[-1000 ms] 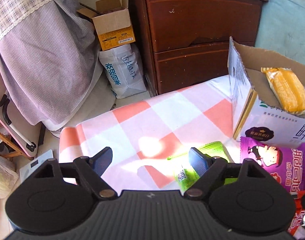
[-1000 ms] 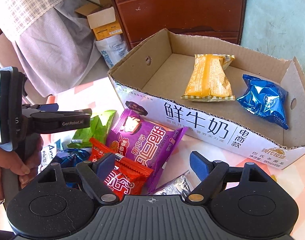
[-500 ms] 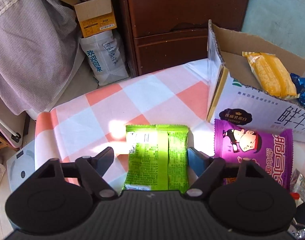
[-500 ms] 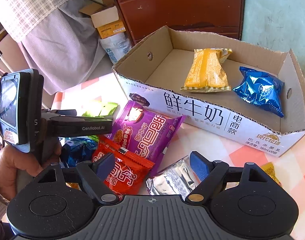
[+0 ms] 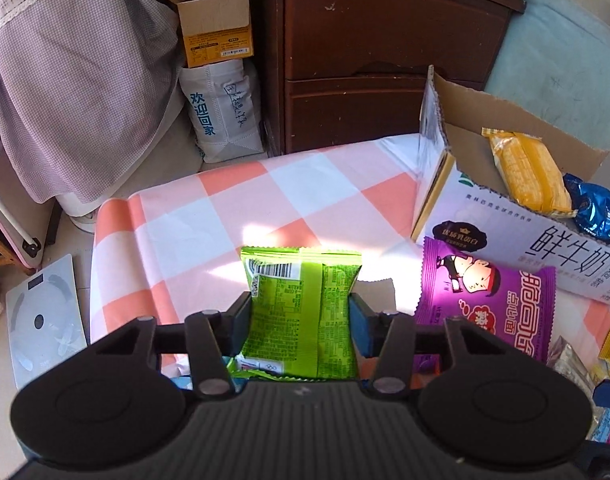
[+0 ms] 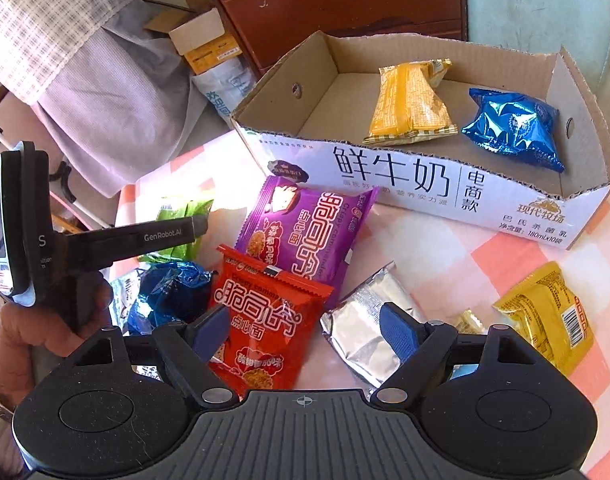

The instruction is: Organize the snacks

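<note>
The left claw (image 5: 299, 312) is closed against both sides of the green snack packet (image 5: 301, 308), barcode end pointing away, above the checked worktop (image 5: 233, 208). The right claw (image 6: 303, 330) gapes wide, gripping nothing, over a red packet (image 6: 265, 320) (English line too small to read). Beyond lies a purple packet (image 6: 309, 236), then the carton (image 6: 405, 176) printed "鲜牛奶", holding yellow (image 6: 411, 106) and blue (image 6: 513, 128) packets.

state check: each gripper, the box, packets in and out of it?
left gripper: shut on the green packet
right gripper: open, holds nothing
cardboard box: open top, upright
yellow packet: lying in the box
blue packet: lying in the box
purple packet: flat on the table, outside the box
red packet: on the table, overlapping the purple packet
</note>
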The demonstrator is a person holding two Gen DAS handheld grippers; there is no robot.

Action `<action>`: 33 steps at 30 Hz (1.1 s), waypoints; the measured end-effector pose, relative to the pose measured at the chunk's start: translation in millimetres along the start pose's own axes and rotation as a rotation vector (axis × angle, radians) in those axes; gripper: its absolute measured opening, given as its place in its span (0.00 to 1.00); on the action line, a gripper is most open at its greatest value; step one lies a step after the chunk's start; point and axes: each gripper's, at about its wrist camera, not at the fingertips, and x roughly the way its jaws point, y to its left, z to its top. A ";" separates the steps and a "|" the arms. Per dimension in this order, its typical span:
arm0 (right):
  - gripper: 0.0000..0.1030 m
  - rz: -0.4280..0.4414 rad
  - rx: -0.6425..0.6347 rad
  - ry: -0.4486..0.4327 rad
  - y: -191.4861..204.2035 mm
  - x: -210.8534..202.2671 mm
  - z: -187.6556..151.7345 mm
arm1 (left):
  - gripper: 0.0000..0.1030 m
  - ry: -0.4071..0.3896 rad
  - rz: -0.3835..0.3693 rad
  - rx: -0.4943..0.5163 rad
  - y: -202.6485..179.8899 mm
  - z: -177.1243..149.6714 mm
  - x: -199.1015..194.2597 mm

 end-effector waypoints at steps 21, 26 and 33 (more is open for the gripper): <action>0.81 -0.100 -0.039 0.036 48.8 51.1 -19.0 | 0.47 -0.028 0.006 -0.012 2.4 4.5 -13.0; 0.81 -0.115 -0.049 0.032 50.8 57.4 -19.1 | 0.47 -0.011 0.010 0.007 0.2 0.9 -9.3; 0.70 -0.109 -0.134 -0.006 56.8 54.7 -21.6 | 0.47 -0.019 0.046 0.044 -0.5 -4.9 -9.8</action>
